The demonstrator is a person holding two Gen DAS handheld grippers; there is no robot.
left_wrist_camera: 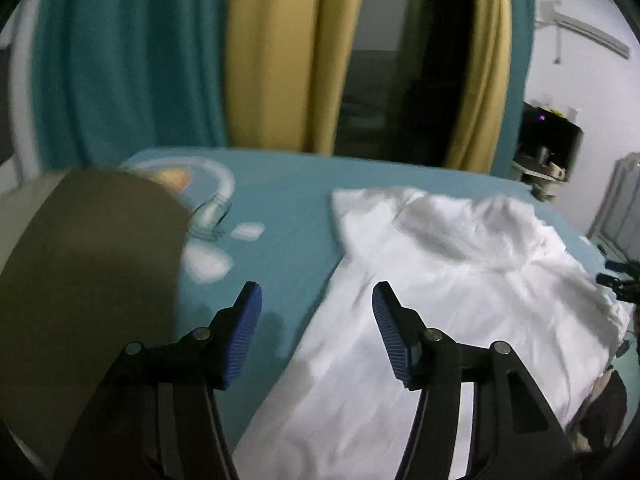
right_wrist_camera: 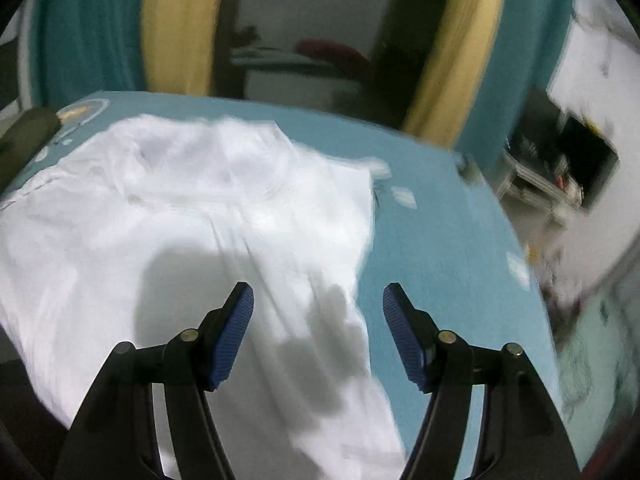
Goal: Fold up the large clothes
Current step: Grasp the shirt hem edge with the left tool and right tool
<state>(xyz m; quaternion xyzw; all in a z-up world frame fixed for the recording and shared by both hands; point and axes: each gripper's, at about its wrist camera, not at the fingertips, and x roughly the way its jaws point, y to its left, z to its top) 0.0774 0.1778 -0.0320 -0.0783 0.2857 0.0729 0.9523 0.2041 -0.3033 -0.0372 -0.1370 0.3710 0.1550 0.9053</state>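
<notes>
A large white garment (left_wrist_camera: 452,292) lies spread on a teal bed sheet (left_wrist_camera: 288,208). It also shows in the right wrist view (right_wrist_camera: 192,220). My left gripper (left_wrist_camera: 317,300) is open and empty, hovering over the garment's left edge, one finger over the sheet and one over the cloth. My right gripper (right_wrist_camera: 318,300) is open and empty above the garment's right edge; its shadow falls on the cloth. The other gripper's tip (left_wrist_camera: 618,280) shows at the far right of the left wrist view.
An olive-brown pillow (left_wrist_camera: 84,276) lies at the left of the bed, also seen in the right wrist view (right_wrist_camera: 24,136). Teal and yellow curtains (left_wrist_camera: 272,56) hang behind the bed. A shelf with clutter (right_wrist_camera: 560,176) stands to the right.
</notes>
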